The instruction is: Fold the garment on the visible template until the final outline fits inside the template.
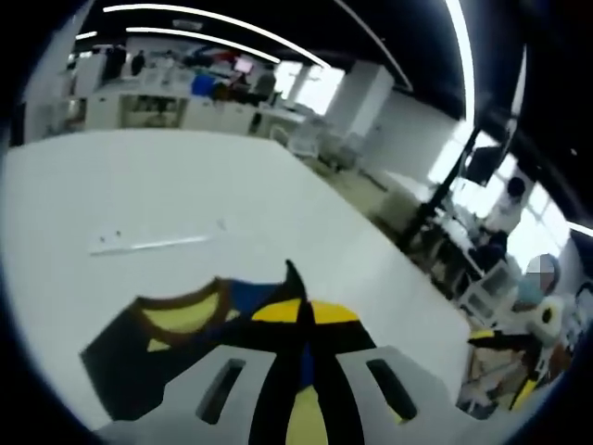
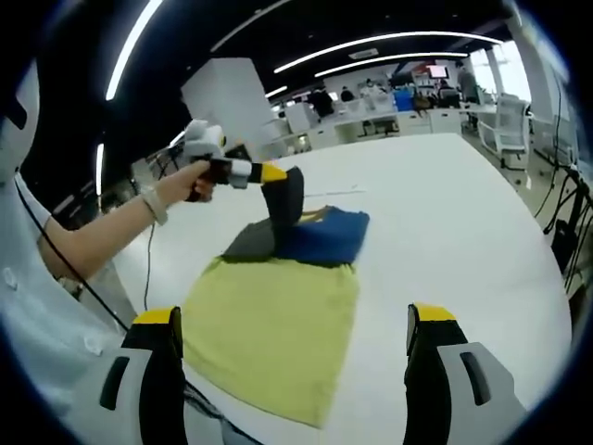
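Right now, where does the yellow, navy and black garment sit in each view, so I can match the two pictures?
Left gripper view: the yellow, navy and black garment lies at the bottom centre, a fold of it pinched between the left hand-held gripper jaws.
Right gripper view: centre, spread flat, its far edge lifted.
Shared landmark: the thin white strip on the white table beyond the garment.

The garment (image 2: 278, 306) lies on the table (image 2: 463, 241), one end lifted.

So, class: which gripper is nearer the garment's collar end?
Left. The left gripper is shut on the garment at the collar end, lifting a fold. The right gripper hangs open over the yellow hem end, off the cloth.
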Action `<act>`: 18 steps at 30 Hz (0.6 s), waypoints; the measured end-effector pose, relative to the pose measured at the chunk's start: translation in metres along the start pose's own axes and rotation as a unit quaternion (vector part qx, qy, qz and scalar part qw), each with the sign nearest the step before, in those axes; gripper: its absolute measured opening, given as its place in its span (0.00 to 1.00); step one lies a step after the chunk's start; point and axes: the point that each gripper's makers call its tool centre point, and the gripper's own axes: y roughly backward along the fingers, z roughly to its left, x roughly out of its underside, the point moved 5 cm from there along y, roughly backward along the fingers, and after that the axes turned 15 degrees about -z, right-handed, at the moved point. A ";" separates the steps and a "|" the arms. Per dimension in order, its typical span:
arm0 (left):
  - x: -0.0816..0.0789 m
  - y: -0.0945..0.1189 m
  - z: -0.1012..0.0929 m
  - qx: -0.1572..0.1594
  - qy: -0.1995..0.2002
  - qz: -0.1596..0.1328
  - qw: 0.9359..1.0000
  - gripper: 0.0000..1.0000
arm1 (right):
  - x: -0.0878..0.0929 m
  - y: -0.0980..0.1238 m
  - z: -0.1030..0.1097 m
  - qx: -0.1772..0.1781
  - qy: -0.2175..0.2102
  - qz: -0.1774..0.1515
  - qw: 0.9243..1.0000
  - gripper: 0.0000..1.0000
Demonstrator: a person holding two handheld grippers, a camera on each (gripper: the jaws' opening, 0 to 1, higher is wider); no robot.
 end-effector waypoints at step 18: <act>0.031 -0.028 -0.005 -0.004 0.006 0.054 0.998 0.00 | -0.001 -0.003 -0.007 0.011 -0.002 0.004 1.000 1.00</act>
